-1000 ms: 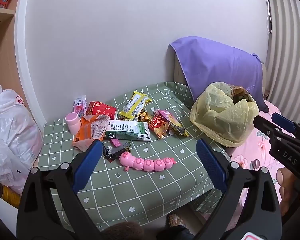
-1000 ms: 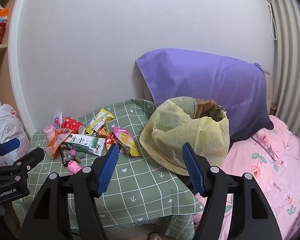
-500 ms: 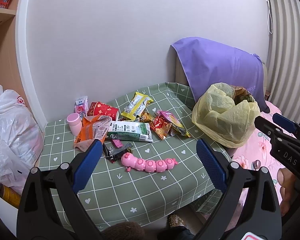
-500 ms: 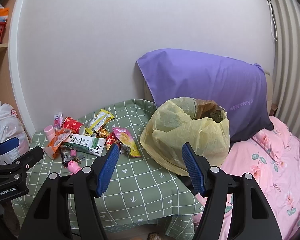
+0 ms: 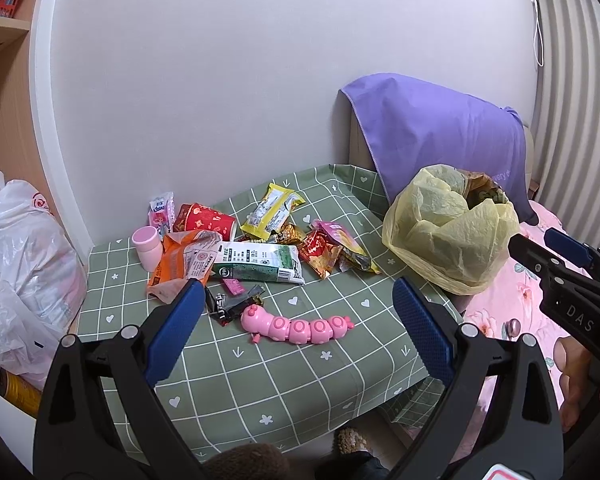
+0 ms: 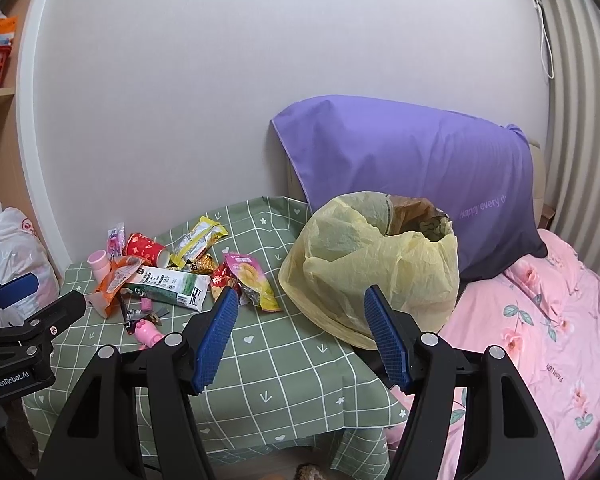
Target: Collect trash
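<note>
A pile of trash lies on the green checked table (image 5: 260, 376): a green-white carton (image 5: 260, 267), an orange wrapper (image 5: 184, 264), a red paper cup (image 5: 204, 220), a yellow snack pack (image 5: 272, 212), red and pink wrappers (image 5: 332, 246), a black wrapper (image 5: 232, 306). A yellow trash bag (image 5: 448, 228) stands open at the table's right edge, also in the right wrist view (image 6: 376, 264). My left gripper (image 5: 296, 300) is open and empty, in front of the pile. My right gripper (image 6: 300, 312) is open and empty, between the pile and the bag.
A pink caterpillar toy (image 5: 296, 326) and a pink bottle (image 5: 146, 246) sit among the trash. A white plastic bag (image 5: 20, 280) stands left of the table. A purple pillow (image 6: 416, 176) and a pink bed (image 6: 540, 340) are on the right.
Both grippers have drifted slightly; the scene has shifted a little in view. Nothing was picked up or moved.
</note>
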A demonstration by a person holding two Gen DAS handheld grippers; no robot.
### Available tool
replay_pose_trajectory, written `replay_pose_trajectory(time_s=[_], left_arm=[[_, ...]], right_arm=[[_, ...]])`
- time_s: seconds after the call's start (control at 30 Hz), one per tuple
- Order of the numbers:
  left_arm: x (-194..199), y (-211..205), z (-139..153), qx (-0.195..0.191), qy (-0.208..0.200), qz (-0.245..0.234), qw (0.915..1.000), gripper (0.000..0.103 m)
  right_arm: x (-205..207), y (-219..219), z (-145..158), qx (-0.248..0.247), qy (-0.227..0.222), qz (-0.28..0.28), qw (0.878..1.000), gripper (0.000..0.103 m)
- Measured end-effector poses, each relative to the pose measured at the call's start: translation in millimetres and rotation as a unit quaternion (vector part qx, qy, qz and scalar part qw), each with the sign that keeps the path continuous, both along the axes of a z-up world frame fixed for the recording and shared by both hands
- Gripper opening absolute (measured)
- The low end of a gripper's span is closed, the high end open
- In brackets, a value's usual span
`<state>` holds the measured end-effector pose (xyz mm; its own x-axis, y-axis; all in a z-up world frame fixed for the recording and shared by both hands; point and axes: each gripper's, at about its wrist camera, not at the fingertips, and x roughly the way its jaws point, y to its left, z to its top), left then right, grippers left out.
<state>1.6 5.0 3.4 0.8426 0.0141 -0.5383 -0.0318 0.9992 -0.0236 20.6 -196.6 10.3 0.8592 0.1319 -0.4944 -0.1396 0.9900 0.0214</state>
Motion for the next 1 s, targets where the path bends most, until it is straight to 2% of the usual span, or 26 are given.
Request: replay_pose_trajectory(time_s=[1.0], left_arm=[[-0.9,-1.0,-0.3,0.0,-0.001,0.0,1.0,0.09]], right_arm=[[-2.1,-2.8,-1.2,0.006,0.004,0.002,1.0,0.062]])
